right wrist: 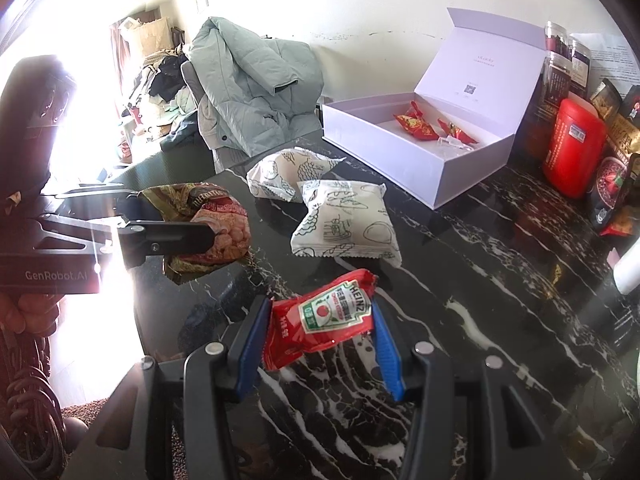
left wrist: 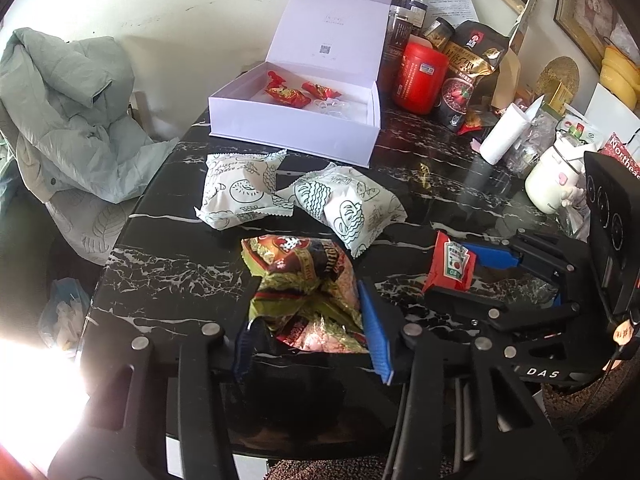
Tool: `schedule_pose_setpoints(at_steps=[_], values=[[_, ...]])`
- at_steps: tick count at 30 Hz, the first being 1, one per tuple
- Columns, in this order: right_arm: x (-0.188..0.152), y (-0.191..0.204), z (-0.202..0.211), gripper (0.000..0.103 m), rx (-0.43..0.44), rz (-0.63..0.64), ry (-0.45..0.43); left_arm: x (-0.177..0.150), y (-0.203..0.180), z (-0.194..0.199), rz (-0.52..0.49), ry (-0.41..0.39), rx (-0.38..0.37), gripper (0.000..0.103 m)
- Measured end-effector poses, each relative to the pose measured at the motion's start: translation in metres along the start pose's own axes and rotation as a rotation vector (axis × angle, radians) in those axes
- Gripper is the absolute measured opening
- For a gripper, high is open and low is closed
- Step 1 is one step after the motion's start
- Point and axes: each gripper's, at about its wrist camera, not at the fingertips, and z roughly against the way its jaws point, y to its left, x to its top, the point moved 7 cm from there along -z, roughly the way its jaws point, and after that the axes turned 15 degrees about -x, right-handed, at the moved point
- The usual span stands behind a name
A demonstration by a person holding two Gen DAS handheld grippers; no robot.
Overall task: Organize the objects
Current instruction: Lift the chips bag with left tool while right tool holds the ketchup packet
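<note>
My left gripper (left wrist: 308,300) is shut on a crinkled red-and-gold snack bag (left wrist: 304,276), held just above the black marble table (left wrist: 168,272); the bag also shows in the right wrist view (right wrist: 216,224). My right gripper (right wrist: 320,312) is shut on a red Heinz ketchup packet (right wrist: 324,316), which also shows in the left wrist view (left wrist: 450,266). Two white printed packets (left wrist: 240,192) (left wrist: 348,204) lie on the table between the grippers and an open white box (left wrist: 296,120). The box holds red wrapped candies (left wrist: 288,94).
A red canister (left wrist: 422,76), dark jars (left wrist: 402,28), snack bags (left wrist: 468,72), a paper roll (left wrist: 504,132) and a white mug (left wrist: 550,180) crowd the table's far right. A grey-green jacket (left wrist: 68,112) hangs over a chair at the left.
</note>
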Motion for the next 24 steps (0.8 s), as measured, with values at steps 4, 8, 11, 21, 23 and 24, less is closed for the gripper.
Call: schedule_pose_setpoints(at_steps=[4, 8, 11, 21, 23, 24], values=[[0.006, 0.000, 0.008, 0.051, 0.004, 0.007, -0.021, 0.005, -0.006, 0.009, -0.012, -0.020, 0.001, 0.045], [0.016, 0.002, 0.016, 0.051, 0.012, 0.015, -0.047, 0.012, -0.011, 0.020, -0.028, -0.042, 0.014, 0.045], [0.022, 0.001, 0.021, 0.051, 0.015, 0.016, -0.063, 0.019, -0.014, 0.026, -0.038, -0.058, 0.017, 0.045], [0.035, -0.015, 0.036, 0.051, -0.032, 0.008, -0.096, 0.039, -0.029, 0.022, -0.075, -0.067, -0.028, 0.045], [0.036, -0.021, 0.038, 0.051, -0.043, 0.000, -0.097, 0.043, -0.033, 0.019, -0.085, -0.064, -0.043, 0.045], [0.036, -0.024, 0.039, 0.051, -0.052, -0.005, -0.099, 0.045, -0.035, 0.017, -0.089, -0.063, -0.050, 0.045]])
